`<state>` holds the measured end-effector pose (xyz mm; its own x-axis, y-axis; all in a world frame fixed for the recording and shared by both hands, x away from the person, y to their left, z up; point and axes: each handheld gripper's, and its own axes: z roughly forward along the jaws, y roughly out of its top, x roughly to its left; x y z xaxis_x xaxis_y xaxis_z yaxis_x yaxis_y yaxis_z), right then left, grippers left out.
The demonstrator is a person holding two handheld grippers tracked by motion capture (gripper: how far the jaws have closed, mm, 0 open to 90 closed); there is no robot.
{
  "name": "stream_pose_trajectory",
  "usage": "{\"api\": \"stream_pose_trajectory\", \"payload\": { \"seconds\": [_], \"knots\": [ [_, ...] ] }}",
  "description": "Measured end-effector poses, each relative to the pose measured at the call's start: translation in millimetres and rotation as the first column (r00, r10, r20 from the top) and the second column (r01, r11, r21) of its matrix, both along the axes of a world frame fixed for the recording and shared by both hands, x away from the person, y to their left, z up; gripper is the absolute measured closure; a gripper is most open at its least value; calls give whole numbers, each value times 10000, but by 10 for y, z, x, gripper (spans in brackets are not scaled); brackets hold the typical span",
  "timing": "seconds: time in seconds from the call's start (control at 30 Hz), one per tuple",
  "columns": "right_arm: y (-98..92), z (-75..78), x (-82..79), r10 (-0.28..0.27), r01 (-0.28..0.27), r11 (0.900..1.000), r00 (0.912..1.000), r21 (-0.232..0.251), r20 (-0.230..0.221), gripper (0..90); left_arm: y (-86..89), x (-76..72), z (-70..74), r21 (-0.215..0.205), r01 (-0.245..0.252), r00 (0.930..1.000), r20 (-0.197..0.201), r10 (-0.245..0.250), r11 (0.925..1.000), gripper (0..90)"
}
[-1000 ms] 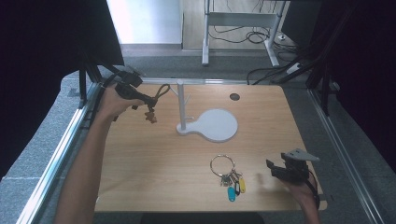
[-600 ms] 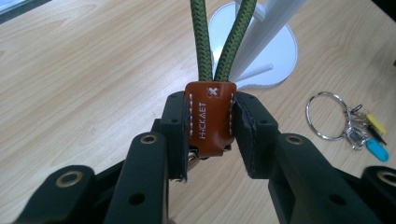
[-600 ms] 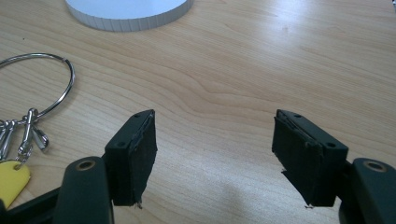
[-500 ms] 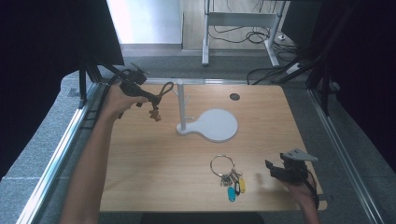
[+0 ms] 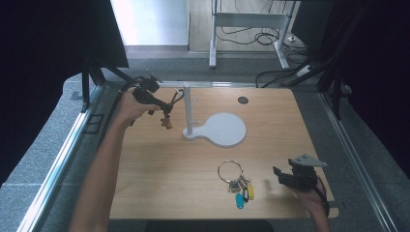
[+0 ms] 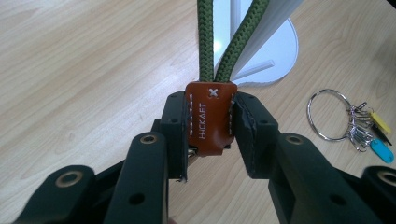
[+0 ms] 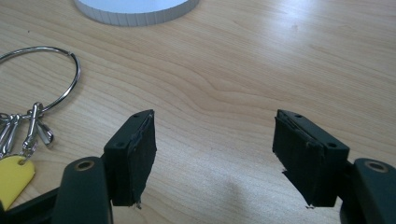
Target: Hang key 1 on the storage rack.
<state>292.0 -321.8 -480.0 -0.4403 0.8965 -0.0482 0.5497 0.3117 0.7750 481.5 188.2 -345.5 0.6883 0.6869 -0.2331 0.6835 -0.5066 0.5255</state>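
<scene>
Leather tab [image 6: 210, 116] of a green cord [image 6: 205, 42] is clamped by the left gripper [image 6: 211, 126] near the table's [image 5: 270, 125] far-left corner, its loop cut off above; the right gripper's [image 7: 215, 154] jaws are held apart beside the key ring [image 5: 231, 171].

Both forearms are bare, with no sleeves. The left claw [image 6: 211, 135] has black jaws with brass-coloured rivets and worn pads. The right claw [image 5: 276, 173] carries a grey three-cornered plate on top.

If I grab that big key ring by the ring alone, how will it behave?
The key ring looks like thin stiff wire, so it should keep its shape. The keys and tags hang loosely from it and will probably swing and bunch downward. Lying flat on the table, it may skid before the open right gripper closes.
</scene>
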Motion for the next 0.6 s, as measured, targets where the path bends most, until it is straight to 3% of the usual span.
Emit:
{"api": "stream_pose_trajectory", "payload": {
  "seconds": [0.37, 0.43, 0.53, 0.6],
  "knots": [
    [4, 5, 4, 23, -24, 10000, 10000, 56, 9, 303, -52, -16, -141, -103, 104, 9999, 113, -103, 9999, 661],
    [1, 9, 13, 0, 0, 9999, 10000, 132, 17, 303, -61, -20, -167, 55, 57, 9999, 103, -57, 10000, 652],
    [-3, 14, 23, -13, 13, 9998, 10000, 192, -14, 302, -77, -25, -198, 355, -57, 9999, 113, 53, 9994, 565],
    [-10, 21, 32, -6, 5, 9997, 10000, 233, 12, 302, -65, -53, -196, 296, -149, 9996, 247, 141, 9995, 521]
  ]
}}
